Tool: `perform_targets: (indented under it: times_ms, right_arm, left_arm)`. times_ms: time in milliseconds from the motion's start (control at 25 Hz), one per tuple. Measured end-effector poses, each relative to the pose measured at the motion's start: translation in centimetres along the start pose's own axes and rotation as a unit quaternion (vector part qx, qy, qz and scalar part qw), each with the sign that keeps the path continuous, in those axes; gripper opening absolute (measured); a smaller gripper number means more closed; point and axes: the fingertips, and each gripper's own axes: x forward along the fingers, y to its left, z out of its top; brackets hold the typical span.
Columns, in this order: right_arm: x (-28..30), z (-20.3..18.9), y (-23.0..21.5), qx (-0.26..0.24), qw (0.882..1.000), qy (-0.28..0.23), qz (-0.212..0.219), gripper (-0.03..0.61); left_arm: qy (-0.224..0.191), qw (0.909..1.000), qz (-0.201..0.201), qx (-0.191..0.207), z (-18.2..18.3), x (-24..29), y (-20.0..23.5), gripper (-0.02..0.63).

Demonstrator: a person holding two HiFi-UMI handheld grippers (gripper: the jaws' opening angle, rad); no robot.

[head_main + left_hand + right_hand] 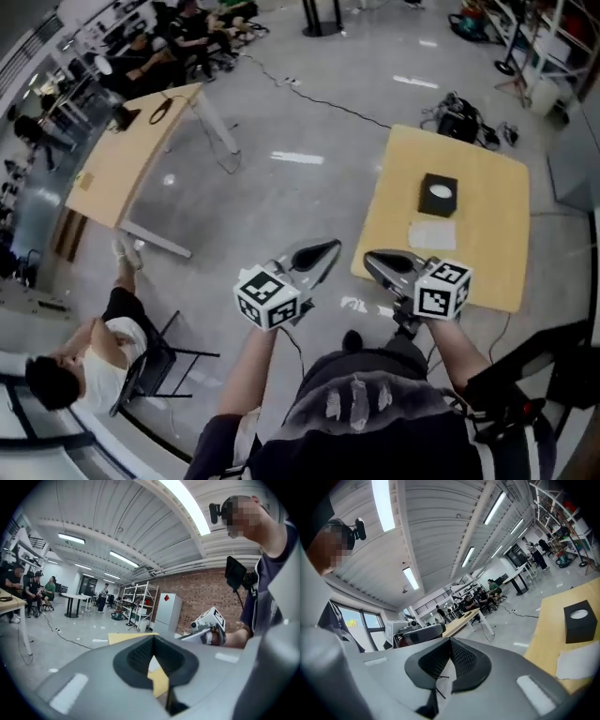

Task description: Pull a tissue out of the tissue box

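Observation:
A black tissue box [438, 194] with white tissue in its top slot stands on a light wooden table [487, 262]. A loose white tissue [432, 233] lies flat on the table just in front of the box. My left gripper [333, 246] and right gripper [367, 255] are side by side over the floor, short of the table's near edge, both shut with nothing in them. In the right gripper view the box [580, 620] and the tissue [576, 663] sit at the far right, off to the side of the right gripper [450, 641]. The left gripper [152, 639] points at the table's corner [126, 637].
A second wooden table [131, 150] stands at the left across the shiny floor. A person [84, 356] sits on a black chair at the lower left. Bags and cables [459, 117] lie beyond the near table. Shelving [140, 604] and seated people are further back.

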Motion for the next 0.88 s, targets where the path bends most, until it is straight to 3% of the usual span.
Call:
perform_targets:
  times_ms: [200,480,880]
  right_arm:
    - [-3.1,1.3,-0.2,-0.025,1.0,0.013,-0.011,-0.003]
    - [-9.7,2.2,0.1,-0.004,0.994,-0.03,-0.101,-0.002]
    - [-19.6,2.6,0.3,-0.012,0.987,-0.087,-0.137,-0.002]
  left_arm:
    - [-0.017,0.9998,-0.004,-0.002,-0.1,2.6,-3.4,0.0]
    - [-0.002,0.9954,-0.096,-0.005,-0.1,6.4,-8.7,0.0]
    - [-0.002,0.9906,-0.135,0.017,1.2,10.4,-18.4,0.0]
